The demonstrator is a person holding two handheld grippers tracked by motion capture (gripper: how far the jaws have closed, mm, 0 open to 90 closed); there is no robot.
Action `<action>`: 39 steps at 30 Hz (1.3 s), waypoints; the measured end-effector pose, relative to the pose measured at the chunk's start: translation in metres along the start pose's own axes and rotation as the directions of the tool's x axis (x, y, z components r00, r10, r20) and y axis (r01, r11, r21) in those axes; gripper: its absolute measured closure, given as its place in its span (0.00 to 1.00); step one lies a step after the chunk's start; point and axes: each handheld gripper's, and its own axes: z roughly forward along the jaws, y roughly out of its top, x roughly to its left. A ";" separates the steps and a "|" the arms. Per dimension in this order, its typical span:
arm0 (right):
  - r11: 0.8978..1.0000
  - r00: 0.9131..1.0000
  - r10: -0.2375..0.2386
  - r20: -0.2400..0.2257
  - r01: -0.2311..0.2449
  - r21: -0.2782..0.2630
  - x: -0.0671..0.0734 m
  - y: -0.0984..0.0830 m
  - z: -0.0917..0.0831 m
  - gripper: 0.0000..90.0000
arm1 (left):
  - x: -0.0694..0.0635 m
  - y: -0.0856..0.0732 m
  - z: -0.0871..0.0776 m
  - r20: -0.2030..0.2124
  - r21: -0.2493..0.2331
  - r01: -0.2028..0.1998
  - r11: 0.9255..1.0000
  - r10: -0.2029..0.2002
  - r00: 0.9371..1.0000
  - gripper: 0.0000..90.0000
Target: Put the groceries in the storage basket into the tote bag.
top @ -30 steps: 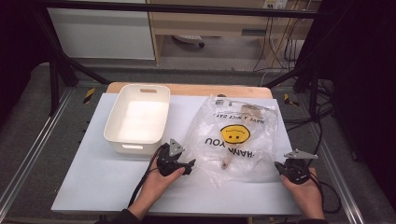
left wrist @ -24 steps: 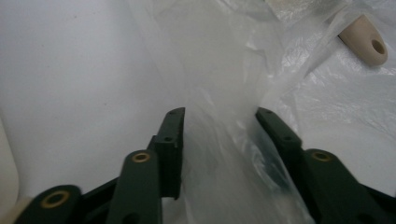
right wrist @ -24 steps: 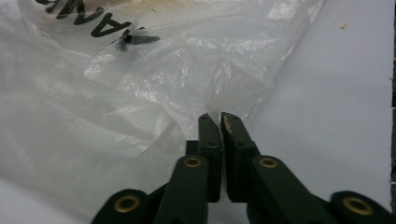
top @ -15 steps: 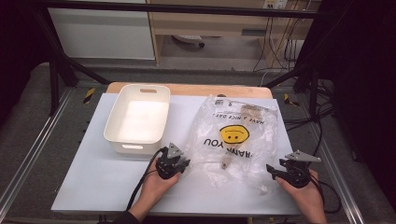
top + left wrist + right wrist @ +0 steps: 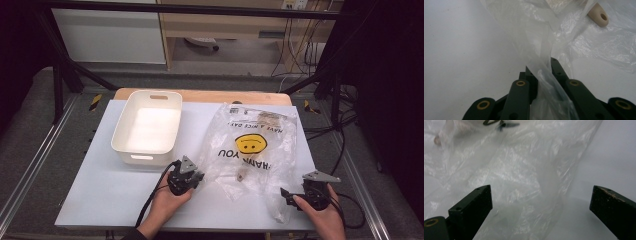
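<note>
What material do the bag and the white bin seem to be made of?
The bag looks like thin clear plastic film, glossy: it wrinkles, shines, and the table shows through it; a yellow smiley and black letters are printed on it. The bin seems to be moulded hard plastic, smooth and off-white, with rounded corners and cut-out handles; enamelled metal cannot be ruled out.

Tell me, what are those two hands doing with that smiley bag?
A person at a table works a clear plastic bag with a tool in each hand. The left gripper has just been closing and now pinches a bunched edge of the bag. The right gripper has just been opening; its fingers stand wide apart over the bag's other corner, gripping nothing. A white tub sits beside the bag.
</note>
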 end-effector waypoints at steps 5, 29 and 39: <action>0.999 1.000 -0.023 -0.003 0.023 0.024 0.004 -0.006 0.003 0.06 | 0.001 -0.002 0.001 0.002 0.006 0.001 1.000 -0.001 1.000 0.89; 0.969 0.961 -0.245 -0.130 0.248 0.006 0.034 0.008 0.010 0.99 | 0.000 -0.004 0.002 0.014 -0.004 -0.009 1.000 0.010 1.000 1.00; 0.966 0.958 -0.258 -0.128 0.251 -0.063 0.034 0.032 0.003 1.00 | 0.007 0.016 -0.016 0.063 -0.029 0.014 0.999 -0.012 0.998 1.00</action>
